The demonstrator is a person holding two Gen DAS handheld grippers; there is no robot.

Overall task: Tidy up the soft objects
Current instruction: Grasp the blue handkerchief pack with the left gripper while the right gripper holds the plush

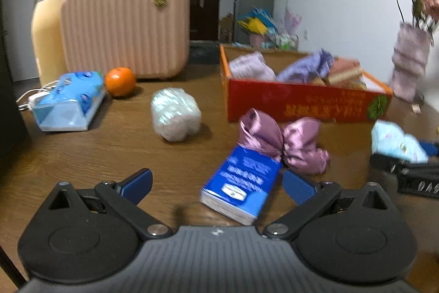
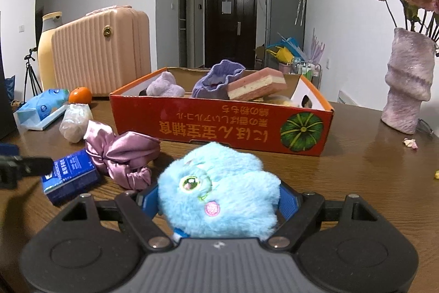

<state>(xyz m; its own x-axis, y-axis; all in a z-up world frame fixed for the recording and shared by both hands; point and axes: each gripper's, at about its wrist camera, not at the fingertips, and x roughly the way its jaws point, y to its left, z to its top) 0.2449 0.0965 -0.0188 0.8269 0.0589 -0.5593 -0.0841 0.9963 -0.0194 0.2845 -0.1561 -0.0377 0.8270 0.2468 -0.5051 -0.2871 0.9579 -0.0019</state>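
Observation:
My right gripper is shut on a fluffy light-blue plush toy, held just above the table in front of the red cardboard box. The box holds purple knitted items and a pink sponge block. My left gripper is open over the table, with a blue tissue pack lying between its fingers, nearer the right one. A purple satin scrunchie lies just beyond the pack. The plush also shows in the left wrist view.
A clear-wrapped soft bundle, a blue wet-wipes pack and an orange lie at the left. A pink ribbed case and a cream bottle stand behind. A purple vase with flowers stands at the right.

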